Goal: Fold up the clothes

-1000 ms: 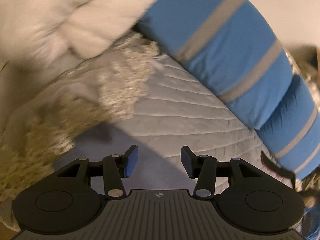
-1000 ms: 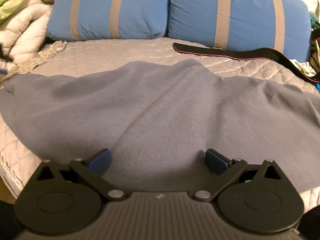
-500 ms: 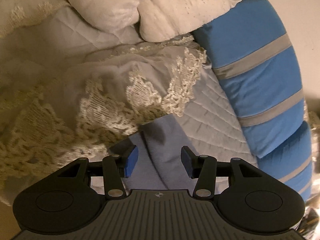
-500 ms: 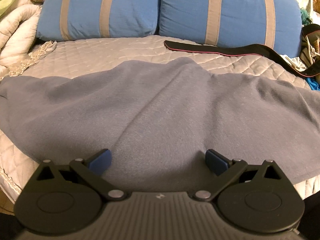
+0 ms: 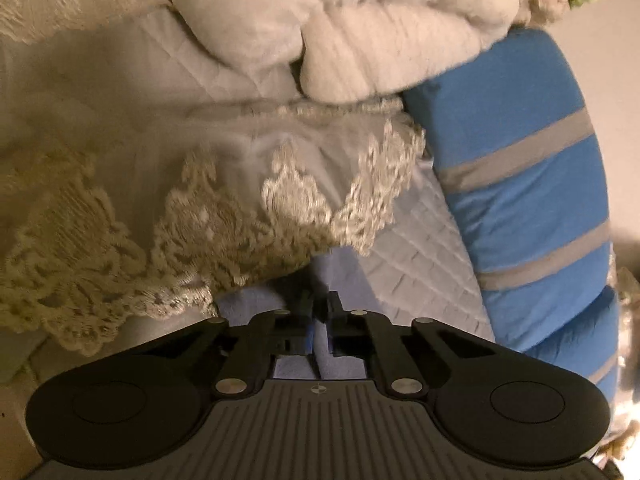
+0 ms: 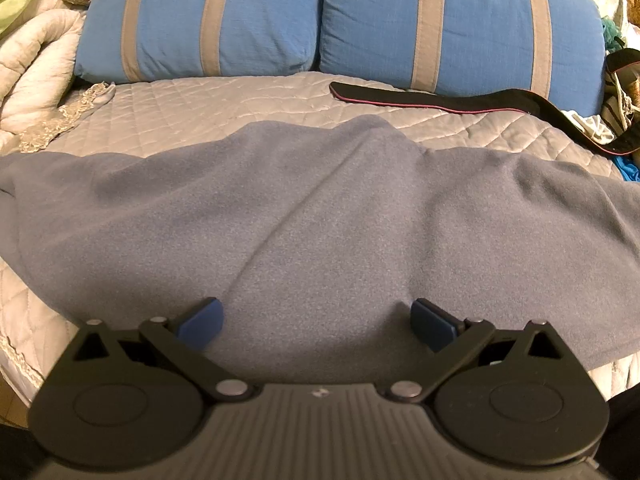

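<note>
The left gripper (image 5: 319,312), half open a moment earlier, is now pinched on a raised corner of the grey-blue garment (image 6: 320,216) between its fingers, while the right gripper (image 6: 316,318) is held wide above the spread cloth, so a fold can begin.

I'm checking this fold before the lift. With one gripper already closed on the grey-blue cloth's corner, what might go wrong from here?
1. The left gripper has just closed on a thin fold of the grey-blue cloth right beside the lace trim; lifting may snag or drag the lace.
2. The right gripper is open over the cloth, so a one-sided pull could skew it.
3. The pinch looks shallow and may slip.
</note>
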`<state>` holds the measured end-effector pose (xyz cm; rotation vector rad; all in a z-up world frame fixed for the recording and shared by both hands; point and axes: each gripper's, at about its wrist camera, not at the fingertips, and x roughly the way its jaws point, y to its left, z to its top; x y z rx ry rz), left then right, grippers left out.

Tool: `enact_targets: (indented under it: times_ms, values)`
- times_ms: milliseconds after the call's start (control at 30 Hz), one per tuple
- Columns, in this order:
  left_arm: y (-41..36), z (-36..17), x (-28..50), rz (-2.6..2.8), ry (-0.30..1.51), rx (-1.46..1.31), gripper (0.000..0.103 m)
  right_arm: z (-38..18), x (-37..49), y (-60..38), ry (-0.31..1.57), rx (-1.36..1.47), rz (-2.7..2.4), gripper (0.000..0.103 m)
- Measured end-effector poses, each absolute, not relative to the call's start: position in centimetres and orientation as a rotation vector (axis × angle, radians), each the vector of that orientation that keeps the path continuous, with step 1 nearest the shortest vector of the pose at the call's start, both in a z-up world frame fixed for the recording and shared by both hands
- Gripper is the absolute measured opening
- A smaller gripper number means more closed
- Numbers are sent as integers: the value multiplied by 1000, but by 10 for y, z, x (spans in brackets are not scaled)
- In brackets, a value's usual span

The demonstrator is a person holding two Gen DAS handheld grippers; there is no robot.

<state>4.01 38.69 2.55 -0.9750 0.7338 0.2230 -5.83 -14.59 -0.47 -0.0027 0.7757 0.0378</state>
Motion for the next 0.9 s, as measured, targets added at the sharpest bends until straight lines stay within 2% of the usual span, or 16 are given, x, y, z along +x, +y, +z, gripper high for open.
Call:
enact_targets:
  times_ms: [167, 400, 467, 533, 567, 833, 867, 900]
  values:
    - [384, 44, 31, 232, 718, -939, 3, -4, -59, -146, 780, -2, 40, 102]
    - [381, 36, 37, 264, 748, -917, 4, -4, -59, -146, 780, -2, 41, 102]
    - [382, 31, 39, 264, 775, -923, 9, -4, -59, -146, 781, -2, 41, 102]
    - [384, 25, 41, 255, 806, -944, 37, -4, -59, -146, 782, -2, 40, 102]
    - [384, 22, 41, 249, 809, -953, 40, -3, -59, -146, 782, -2, 40, 102]
    - [381, 9, 43, 182, 759, -1017, 38, -4, -59, -146, 779, -3, 45, 102]
    - [381, 6, 44, 179, 753, -1033, 35, -4, -59, -146, 779, -3, 45, 102]
    - [381, 5, 45, 186, 755, -1035, 23, -4, -59, -147, 779, -4, 45, 102]
